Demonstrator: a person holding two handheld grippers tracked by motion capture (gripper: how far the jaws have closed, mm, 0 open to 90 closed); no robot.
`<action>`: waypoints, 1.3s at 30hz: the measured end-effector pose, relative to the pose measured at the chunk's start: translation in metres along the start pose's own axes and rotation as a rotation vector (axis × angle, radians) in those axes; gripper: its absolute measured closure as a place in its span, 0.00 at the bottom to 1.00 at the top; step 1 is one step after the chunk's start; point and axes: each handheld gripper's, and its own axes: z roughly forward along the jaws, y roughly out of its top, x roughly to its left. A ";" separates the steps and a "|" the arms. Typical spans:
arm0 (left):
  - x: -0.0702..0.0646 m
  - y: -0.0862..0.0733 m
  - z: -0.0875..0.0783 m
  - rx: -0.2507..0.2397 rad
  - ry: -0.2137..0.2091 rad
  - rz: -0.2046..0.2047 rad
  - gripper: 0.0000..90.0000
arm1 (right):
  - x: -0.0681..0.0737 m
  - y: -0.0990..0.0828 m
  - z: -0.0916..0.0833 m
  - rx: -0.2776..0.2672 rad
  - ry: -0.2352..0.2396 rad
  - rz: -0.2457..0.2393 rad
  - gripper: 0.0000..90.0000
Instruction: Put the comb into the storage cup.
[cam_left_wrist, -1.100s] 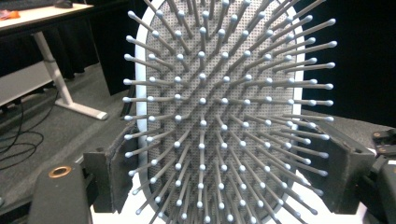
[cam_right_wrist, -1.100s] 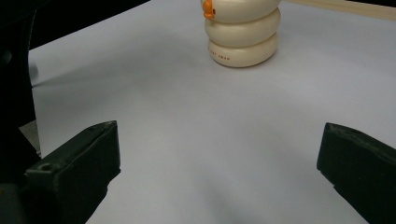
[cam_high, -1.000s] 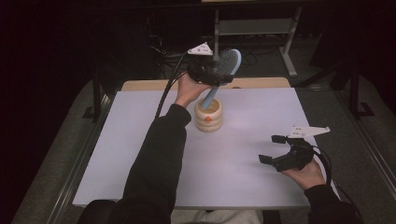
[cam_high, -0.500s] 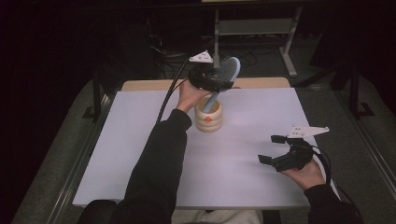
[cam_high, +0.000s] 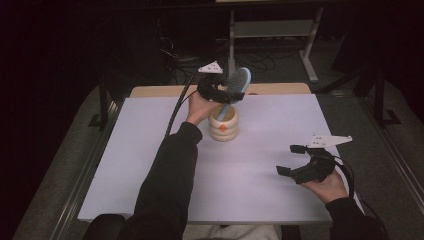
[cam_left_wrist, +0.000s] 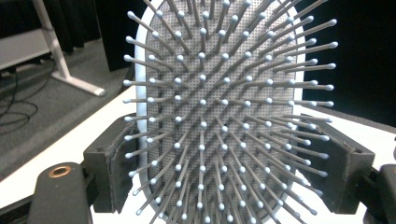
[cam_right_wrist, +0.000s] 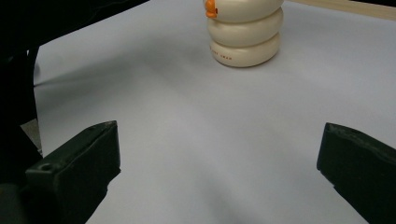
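A: Two tools out. Left tool (cam_high: 223, 93) is clamped on the hairbrush (cam_high: 236, 83), one jaw on each side edge of the head, bristles facing the tool's own camera (cam_left_wrist: 219, 116).

B: Why grip the head and not the handle?

A: Handle has to stay free, I'd say. It points down into the cream ribbed cup (cam_high: 224, 123), so the work looks like standing the brush in there, handle first. Head sits tilted above the rim; handle tip is at the mouth, how deep I can't tell.

B: Where's the cup?

A: Far middle of the white bench (cam_high: 150, 165), just short of the back edge where a wooden strip (cam_high: 280, 88) shows. It's upright, with an orange mark on its side (cam_right_wrist: 211, 8).

B: Other hand?

A: Right tool (cam_high: 294, 160) has its jaws wide apart with nothing between them, parked low near the front right corner, well apart from the cup. It's aimed at the cup (cam_right_wrist: 245, 32), maybe ready to steady it.

B: Room to move?

A: Plenty. Bare sheet all round the cup, nothing else on it. Watch the back edge, though, it's close behind the cup. The left sleeve (cam_high: 170, 170) crosses the middle, so the right tool's clear path is along its own side.
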 end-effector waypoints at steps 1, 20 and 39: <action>0.000 -0.002 0.000 0.002 0.002 -0.002 0.22 | 0.000 0.000 0.000 0.001 0.000 0.000 0.00; -0.001 -0.015 0.011 0.027 0.008 -0.022 0.22 | 0.000 0.000 0.001 0.006 0.001 0.001 0.00; -0.005 -0.023 0.020 0.111 0.026 -0.004 0.22 | 0.000 0.000 0.001 0.009 0.002 0.000 0.00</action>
